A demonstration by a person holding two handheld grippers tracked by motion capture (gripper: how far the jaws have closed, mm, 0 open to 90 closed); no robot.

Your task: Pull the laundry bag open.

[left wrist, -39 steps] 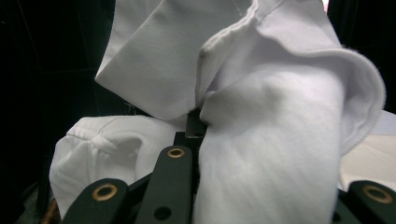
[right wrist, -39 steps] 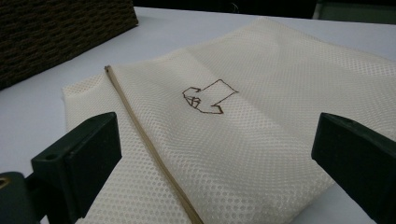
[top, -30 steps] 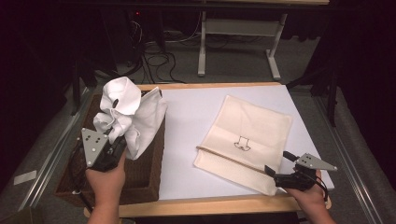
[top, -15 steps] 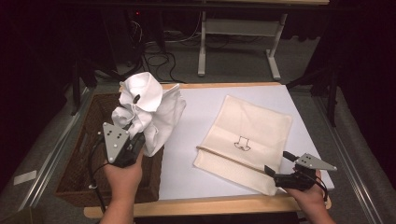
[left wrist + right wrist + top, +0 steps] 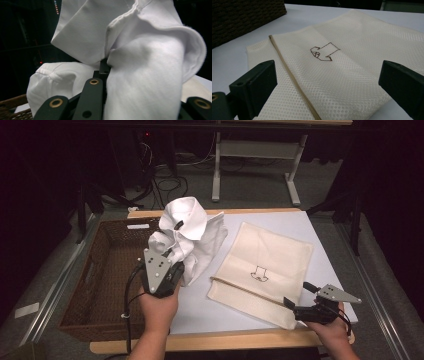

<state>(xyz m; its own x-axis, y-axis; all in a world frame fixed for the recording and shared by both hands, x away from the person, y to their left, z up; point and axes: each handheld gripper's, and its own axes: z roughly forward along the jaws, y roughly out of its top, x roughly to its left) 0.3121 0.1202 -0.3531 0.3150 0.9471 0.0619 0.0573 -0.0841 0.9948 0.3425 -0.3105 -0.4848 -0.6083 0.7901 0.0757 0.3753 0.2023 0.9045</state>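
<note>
A crumpled white shirt (image 5: 192, 232) hangs in the air over the left edge of the white table (image 5: 295, 222), with my left gripper (image 5: 172, 256) shut on its lower folds. In the left gripper view the shirt (image 5: 140, 62) bulges over the black jaws and hides their tips. A cream mesh laundry bag (image 5: 265, 270) with a small drawn shirt mark and a zip along its near side lies flat on the table. My right gripper (image 5: 298, 294) rests at the bag's near right corner, open, its jaws wide on either side of the bag (image 5: 352, 45) and not pressing on it.
A brown wicker basket (image 5: 95, 285) stands to the left of the table, under and beside my left hand. Beyond the table's far edge are a desk frame (image 5: 217, 170) and cables on the floor. A wooden strip (image 5: 240, 337) edges the table's near side.
My left gripper has carried the shirt to the right, from above the basket to the table's left edge, and slightly higher. The right gripper and the bag have stayed put.
</note>
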